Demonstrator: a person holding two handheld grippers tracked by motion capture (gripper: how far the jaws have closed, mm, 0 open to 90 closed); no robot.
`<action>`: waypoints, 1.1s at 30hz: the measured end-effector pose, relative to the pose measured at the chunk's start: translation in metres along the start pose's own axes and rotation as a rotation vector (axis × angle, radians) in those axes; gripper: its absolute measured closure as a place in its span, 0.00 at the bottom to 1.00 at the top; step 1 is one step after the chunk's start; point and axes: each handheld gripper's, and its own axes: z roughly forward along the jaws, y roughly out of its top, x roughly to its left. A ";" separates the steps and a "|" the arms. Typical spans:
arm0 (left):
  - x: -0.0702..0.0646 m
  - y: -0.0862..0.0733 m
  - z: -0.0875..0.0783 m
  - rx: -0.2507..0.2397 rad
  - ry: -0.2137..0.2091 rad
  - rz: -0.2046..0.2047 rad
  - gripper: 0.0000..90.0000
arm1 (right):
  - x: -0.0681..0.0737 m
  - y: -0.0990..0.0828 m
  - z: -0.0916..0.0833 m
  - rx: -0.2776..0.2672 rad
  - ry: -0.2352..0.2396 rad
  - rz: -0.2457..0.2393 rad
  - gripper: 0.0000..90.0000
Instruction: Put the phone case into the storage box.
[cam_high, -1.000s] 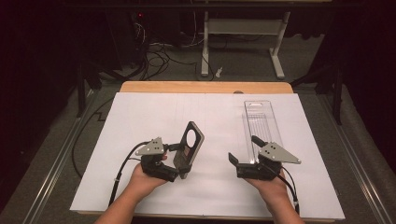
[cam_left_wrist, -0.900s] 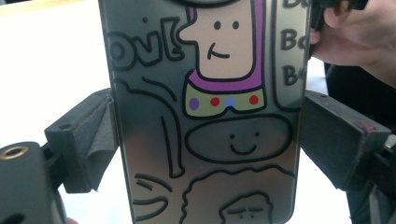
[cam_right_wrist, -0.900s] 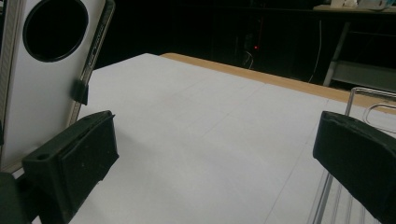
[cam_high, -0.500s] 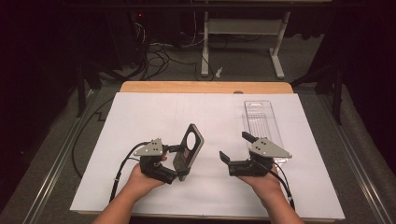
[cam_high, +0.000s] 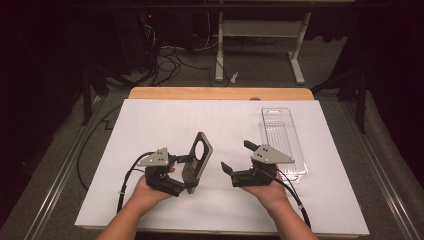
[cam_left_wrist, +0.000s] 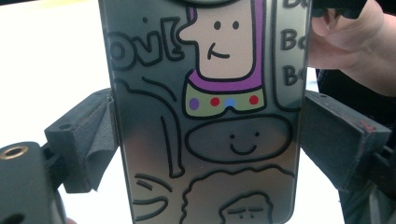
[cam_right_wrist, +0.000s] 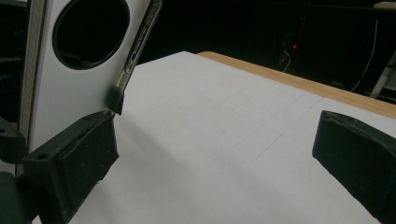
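The phone case (cam_high: 198, 160) stands tilted at the near middle of the white sheet (cam_high: 165, 120), clamped by its edges in the left gripper (cam_high: 182, 172). The right gripper (cam_high: 234, 156), jaws wide apart, hovers just right of it. A careless bump could twist the case loose. A clear plastic tray (cam_high: 280, 135) lies far right.

Wooden table (cam_high: 220, 93) under a white sheet (cam_high: 165, 125), clear plastic tray (cam_high: 280, 135) flat on its right part

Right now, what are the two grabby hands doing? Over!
Left gripper shut on phone case, tilted up off the paper. Right gripper open, empty, facing the case. Clear plastic tray behind it, nothing between.
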 end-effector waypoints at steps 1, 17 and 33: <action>0.000 0.000 0.000 0.000 0.000 0.000 0.14 | 0.000 0.000 0.000 0.000 0.000 0.000 0.00; -0.006 -0.001 0.003 0.010 -0.058 0.021 0.14 | 0.002 -0.005 -0.008 0.022 0.121 0.002 0.00; -0.006 -0.002 0.008 0.022 -0.096 0.036 0.14 | 0.003 -0.002 -0.013 -0.016 0.194 0.021 0.00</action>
